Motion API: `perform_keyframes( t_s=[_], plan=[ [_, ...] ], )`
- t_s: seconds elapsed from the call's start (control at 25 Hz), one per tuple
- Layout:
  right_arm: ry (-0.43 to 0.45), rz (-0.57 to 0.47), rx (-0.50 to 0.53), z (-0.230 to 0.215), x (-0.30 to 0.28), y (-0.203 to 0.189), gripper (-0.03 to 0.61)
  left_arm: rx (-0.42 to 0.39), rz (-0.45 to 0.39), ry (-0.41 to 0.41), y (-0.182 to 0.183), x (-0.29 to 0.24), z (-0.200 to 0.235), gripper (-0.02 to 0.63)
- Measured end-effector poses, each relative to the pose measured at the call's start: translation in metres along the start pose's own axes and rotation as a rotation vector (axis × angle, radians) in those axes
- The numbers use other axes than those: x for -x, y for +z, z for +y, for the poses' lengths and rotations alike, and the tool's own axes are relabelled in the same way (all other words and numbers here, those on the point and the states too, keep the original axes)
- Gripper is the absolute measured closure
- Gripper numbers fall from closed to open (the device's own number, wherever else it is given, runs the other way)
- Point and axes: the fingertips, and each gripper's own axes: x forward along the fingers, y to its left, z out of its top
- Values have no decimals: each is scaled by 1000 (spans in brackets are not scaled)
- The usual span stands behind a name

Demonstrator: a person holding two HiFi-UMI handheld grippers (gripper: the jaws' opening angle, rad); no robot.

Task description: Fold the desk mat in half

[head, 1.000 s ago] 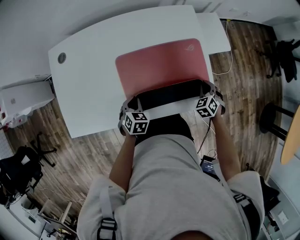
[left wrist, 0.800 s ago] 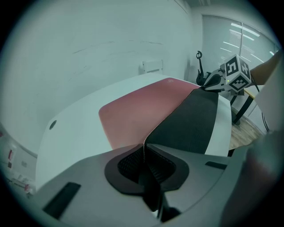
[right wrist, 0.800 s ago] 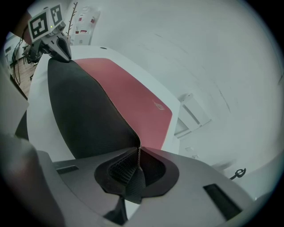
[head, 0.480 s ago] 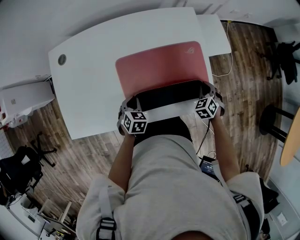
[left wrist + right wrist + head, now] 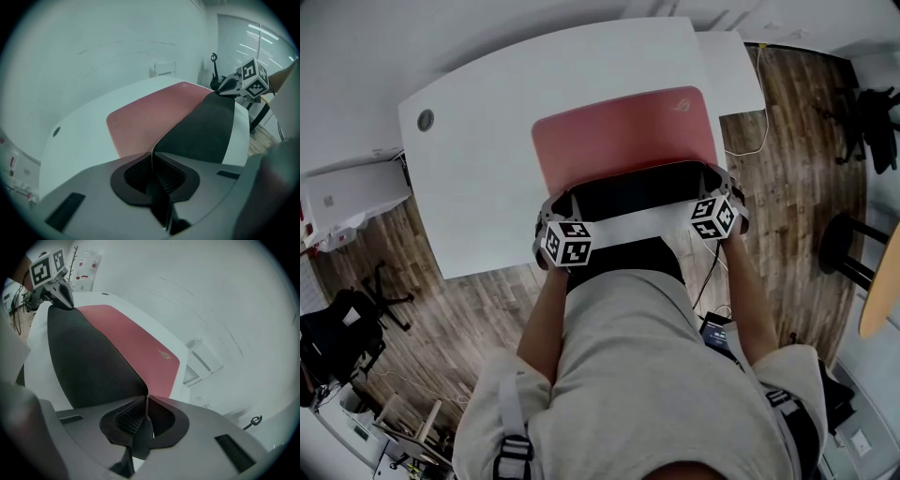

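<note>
Desk mat [image 5: 623, 131] edge raised, left tongs [image 5: 153, 159] and right tongs [image 5: 147, 404] clamped on its corners, pinch clear only in gripper views

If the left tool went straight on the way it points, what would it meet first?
Probably the flat red top of the red-and-black desk mat on the white desk. The left tool is shut on that mat's lifted near corner and points down onto it; depth is uncertain.

Left of the desk mat [image 5: 623, 131], the white desk [image 5: 478, 187] lies open, marked only by a grommet [image 5: 425, 119] at its far left. A wall [image 5: 117, 42] closes the far side.
</note>
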Motion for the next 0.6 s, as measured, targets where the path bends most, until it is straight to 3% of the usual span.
perform_keyframes(
  t_s=[0.6],
  plan=[
    [13, -3, 10, -9, -13, 17, 526, 29, 12, 15, 8, -8, 14, 584]
  ],
)
